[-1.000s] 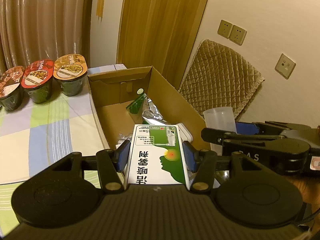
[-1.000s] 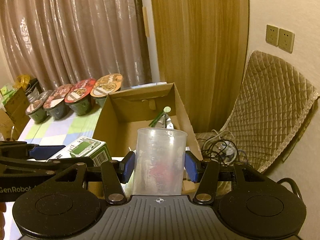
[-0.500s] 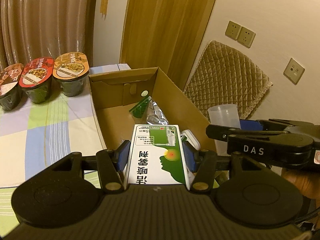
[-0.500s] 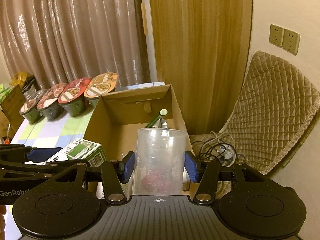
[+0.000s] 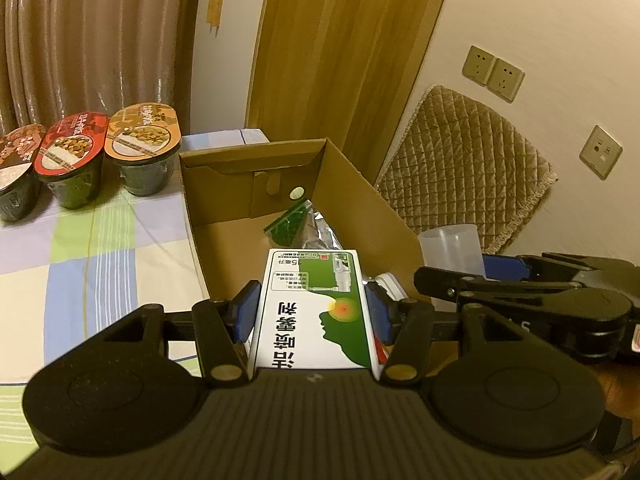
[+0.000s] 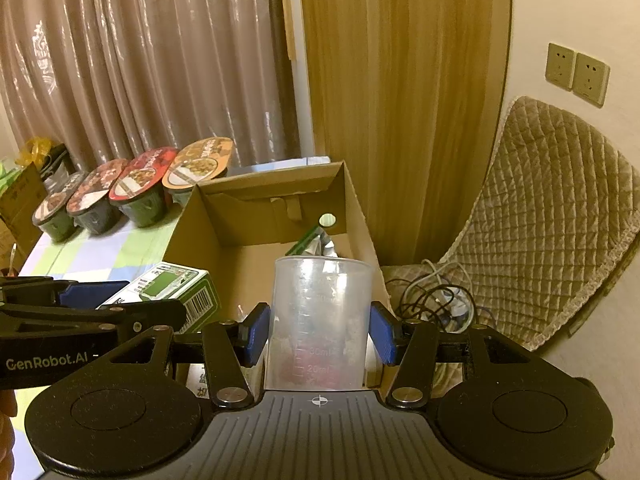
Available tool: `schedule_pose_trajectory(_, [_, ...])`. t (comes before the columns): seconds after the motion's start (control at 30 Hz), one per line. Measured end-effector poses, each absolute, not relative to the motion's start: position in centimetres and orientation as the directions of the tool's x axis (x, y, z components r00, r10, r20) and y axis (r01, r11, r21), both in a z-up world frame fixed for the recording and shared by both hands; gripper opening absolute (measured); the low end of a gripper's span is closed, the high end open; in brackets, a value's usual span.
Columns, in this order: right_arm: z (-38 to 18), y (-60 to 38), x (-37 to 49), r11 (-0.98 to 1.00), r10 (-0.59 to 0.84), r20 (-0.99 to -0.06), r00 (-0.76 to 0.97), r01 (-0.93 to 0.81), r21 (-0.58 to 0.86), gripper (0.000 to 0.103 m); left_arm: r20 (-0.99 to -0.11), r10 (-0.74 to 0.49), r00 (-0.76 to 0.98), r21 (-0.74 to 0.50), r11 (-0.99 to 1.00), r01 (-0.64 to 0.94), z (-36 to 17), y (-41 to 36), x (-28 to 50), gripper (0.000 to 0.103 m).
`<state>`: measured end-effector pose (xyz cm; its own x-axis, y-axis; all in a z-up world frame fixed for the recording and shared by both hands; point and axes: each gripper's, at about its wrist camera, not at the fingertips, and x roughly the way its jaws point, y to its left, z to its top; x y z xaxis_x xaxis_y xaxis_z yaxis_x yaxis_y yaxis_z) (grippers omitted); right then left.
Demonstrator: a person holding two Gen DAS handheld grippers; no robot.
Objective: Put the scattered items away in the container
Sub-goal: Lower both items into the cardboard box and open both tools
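Observation:
My left gripper (image 5: 313, 314) is shut on a white and green medicine box (image 5: 316, 320), held over the near end of the open cardboard box (image 5: 360, 208). My right gripper (image 6: 319, 334) is shut on a clear plastic measuring cup (image 6: 320, 312), upright above the near right part of the cardboard box (image 6: 208, 232). In the right wrist view the left gripper (image 6: 152, 300) and the medicine box (image 6: 172, 288) are at the left. In the left wrist view the right gripper (image 5: 500, 276) and cup (image 5: 452, 248) are at the right. A green sachet (image 5: 290, 222) and a foil packet (image 5: 320, 232) lie inside.
Several sealed noodle bowls (image 5: 142, 148) stand in a row behind the cardboard box on the chequered tablecloth (image 5: 100, 248). A quilted cushion (image 5: 464, 160) leans on the wall to the right, with tangled cables (image 6: 436, 300) on the floor below it.
Both grippers keep their hold and have drifted only slightly over the near end of the cardboard box. Nothing was let go.

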<state>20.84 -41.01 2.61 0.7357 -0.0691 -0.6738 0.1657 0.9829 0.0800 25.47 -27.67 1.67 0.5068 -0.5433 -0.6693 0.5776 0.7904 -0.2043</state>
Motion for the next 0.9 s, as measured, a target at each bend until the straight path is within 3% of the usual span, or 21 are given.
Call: schedule_pose_trajectory(0.9, [1.1,-42.5,24.3,0.982,-0.086,-0.684,0.725,0.179,0.067,0.056,-0.683,-0.529,0.504,-0.203,0.800,0.565,-0.7,-29.9,30.0,0.051])
